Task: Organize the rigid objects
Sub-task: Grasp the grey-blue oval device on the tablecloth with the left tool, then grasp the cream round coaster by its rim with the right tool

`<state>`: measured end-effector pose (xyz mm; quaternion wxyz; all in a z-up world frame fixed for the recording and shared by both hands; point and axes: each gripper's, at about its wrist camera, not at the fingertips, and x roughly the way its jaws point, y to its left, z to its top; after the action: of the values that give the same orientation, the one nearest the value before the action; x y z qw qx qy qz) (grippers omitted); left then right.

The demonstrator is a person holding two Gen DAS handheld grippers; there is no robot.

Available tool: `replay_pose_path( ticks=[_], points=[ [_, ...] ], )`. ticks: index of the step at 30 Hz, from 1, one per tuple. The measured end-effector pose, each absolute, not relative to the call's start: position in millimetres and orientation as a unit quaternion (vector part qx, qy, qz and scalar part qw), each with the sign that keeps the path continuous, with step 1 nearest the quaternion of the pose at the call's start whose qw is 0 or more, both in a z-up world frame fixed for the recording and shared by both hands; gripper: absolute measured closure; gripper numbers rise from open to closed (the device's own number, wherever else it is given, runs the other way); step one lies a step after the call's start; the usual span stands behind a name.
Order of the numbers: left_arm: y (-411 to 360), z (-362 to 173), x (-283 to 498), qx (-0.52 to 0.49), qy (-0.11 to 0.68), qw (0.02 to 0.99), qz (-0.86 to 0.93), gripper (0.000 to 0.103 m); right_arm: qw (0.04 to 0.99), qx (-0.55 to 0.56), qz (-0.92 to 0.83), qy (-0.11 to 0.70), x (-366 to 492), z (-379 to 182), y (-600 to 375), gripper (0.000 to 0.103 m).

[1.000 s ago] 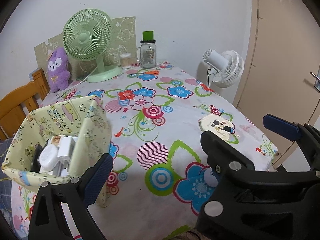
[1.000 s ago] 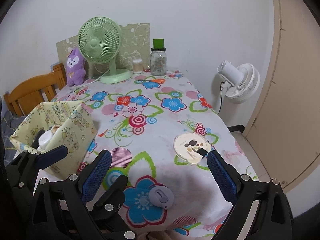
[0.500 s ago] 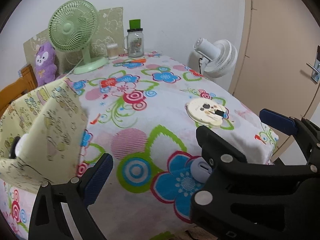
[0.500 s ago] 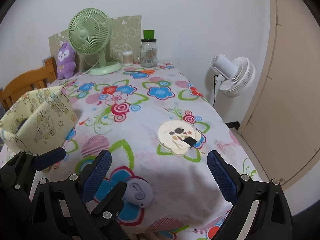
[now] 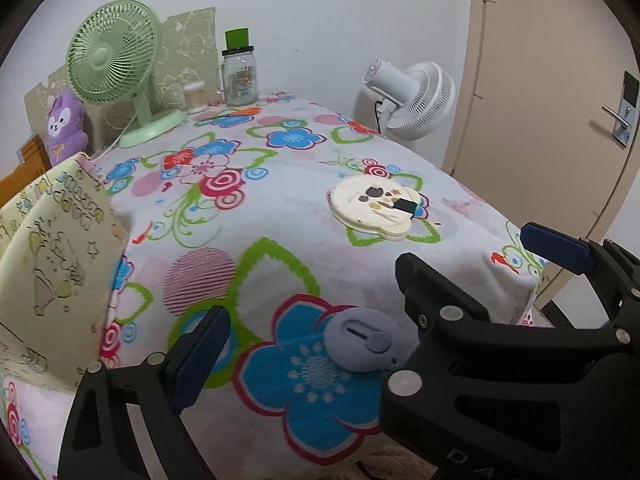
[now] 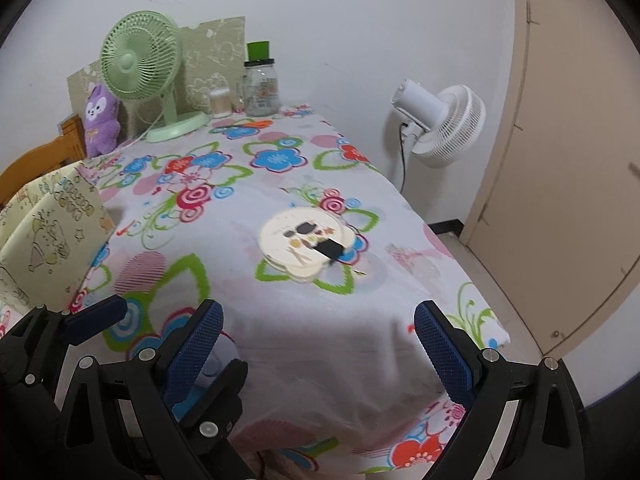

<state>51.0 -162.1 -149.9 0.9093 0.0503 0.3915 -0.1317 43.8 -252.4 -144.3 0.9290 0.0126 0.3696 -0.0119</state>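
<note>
While both pairs of jaws stand wide apart and hold nothing, the left gripper (image 5: 372, 272) hovers low over the near edge of the desk (image 5: 280, 216), and a small grey-blue oval gadget (image 5: 362, 338) lies on a blue flower of the cloth between its fingers, touching neither. From the right wrist view, the right gripper (image 6: 318, 338) is just beside the left one, over the same near edge, with that gadget mostly hidden behind its left finger (image 6: 192, 350). Farther in, a cream round compact (image 6: 306, 244) with a black tab lies flat on the cloth. At the left edge stands a yellow patterned fabric bin (image 5: 52, 256). Along the far wall are a green fan (image 5: 116, 68), a purple plush (image 5: 66, 126) and a glass jar (image 5: 239, 76). Beyond the right side of the desk stands a white fan (image 6: 440, 124).
</note>
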Motion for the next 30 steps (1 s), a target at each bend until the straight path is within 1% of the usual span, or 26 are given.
replay_pose_path(
  ticks=[2,4,5,7,12,13,15,16,17,18,30],
  points=[
    [-164.7,-152.8,52.0,0.051,0.392,0.910,-0.128,0.010,0.928,0.013,-0.018,0.372,43.7,-146.7,-257.0,0.005],
    [-165.1,-155.2,52.9,0.050,0.393,0.909,-0.127,0.015,0.927,0.017,-0.023,0.374,43.7,-150.0,-261.6,0.005],
    [-165.6,-157.1,54.0,0.049,0.397,0.908,-0.125,0.016,0.926,0.018,-0.025,0.377,43.8,-151.9,-263.7,0.005],
    [-166.4,-159.6,54.9,0.048,0.402,0.906,-0.126,0.023,0.923,0.023,-0.029,0.383,44.8,-156.0,-267.7,0.005],
    [-168.6,-162.7,53.7,0.047,0.403,0.906,-0.120,0.026,0.920,0.025,-0.030,0.390,45.4,-161.9,-270.6,0.005],
    [-168.7,-162.4,53.5,0.047,0.402,0.907,-0.119,0.031,0.920,0.024,-0.030,0.390,45.9,-162.3,-270.7,0.005],
    [-169.0,-161.3,52.9,0.047,0.401,0.907,-0.119,0.037,0.920,0.025,-0.029,0.390,47.5,-162.6,-270.9,0.005],
    [-170.5,-160.8,52.3,0.054,0.402,0.906,-0.120,0.042,0.920,0.025,-0.029,0.390,48.2,-162.8,-270.9,0.005],
    [-172.3,-160.0,51.3,0.062,0.400,0.906,-0.124,0.048,0.920,0.025,-0.029,0.390,48.7,-163.0,-271.0,0.005],
    [-175.3,-158.6,49.1,0.073,0.398,0.906,-0.128,0.058,0.920,0.024,-0.028,0.391,49.5,-163.2,-270.8,0.005],
    [-167.3,-157.7,60.9,0.060,0.404,0.906,-0.116,0.059,0.919,0.028,-0.025,0.393,61.0,-164.2,-266.4,0.005]
  ],
)
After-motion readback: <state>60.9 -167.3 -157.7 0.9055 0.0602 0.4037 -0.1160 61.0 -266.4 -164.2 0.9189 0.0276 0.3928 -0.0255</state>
